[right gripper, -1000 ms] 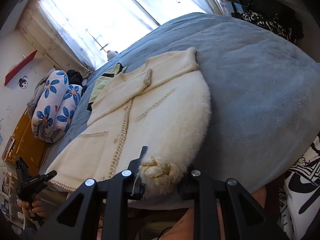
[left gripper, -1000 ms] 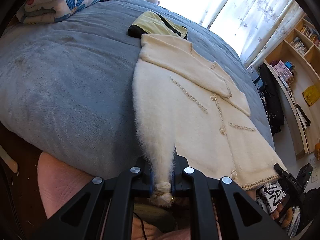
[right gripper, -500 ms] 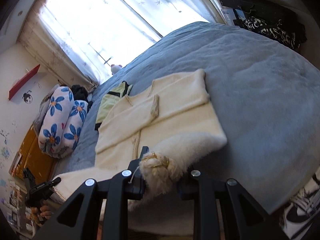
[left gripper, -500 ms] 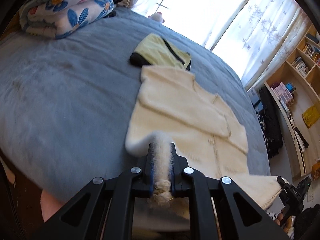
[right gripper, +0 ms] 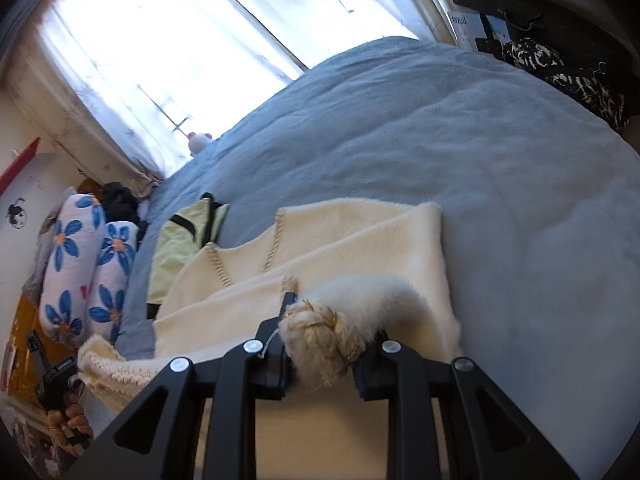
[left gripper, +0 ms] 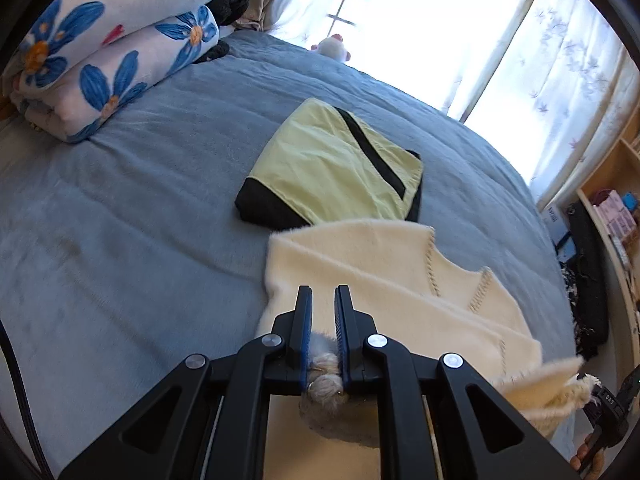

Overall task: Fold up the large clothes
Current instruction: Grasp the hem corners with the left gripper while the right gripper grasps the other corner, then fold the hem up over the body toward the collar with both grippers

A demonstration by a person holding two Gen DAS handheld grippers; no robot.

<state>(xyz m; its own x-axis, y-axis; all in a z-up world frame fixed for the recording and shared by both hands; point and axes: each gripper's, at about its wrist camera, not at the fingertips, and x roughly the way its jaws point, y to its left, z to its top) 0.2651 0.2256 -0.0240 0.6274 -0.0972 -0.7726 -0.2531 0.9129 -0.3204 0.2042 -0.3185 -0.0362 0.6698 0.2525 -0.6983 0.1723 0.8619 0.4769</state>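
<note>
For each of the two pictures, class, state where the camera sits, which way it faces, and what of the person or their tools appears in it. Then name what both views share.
Left wrist: on the left gripper, facing across the bed toward the window; its fingers clamp the cream cardigan.
Right wrist: on the right gripper, facing the window too; the person's other hand shows.
Shared: cardigan, yellow garment, floral quilt.

left gripper (left gripper: pixel 323 312): matte black frame, silver screws, blue-lined fingers; right gripper (right gripper: pixel 324 344) alike

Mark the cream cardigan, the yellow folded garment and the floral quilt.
cream cardigan (left gripper: pixel 360 256): left wrist view, shoulder panel.
yellow folded garment (left gripper: pixel 328 168): left wrist view, middle of top face.
floral quilt (right gripper: pixel 80 264): right wrist view, middle of roll.
</note>
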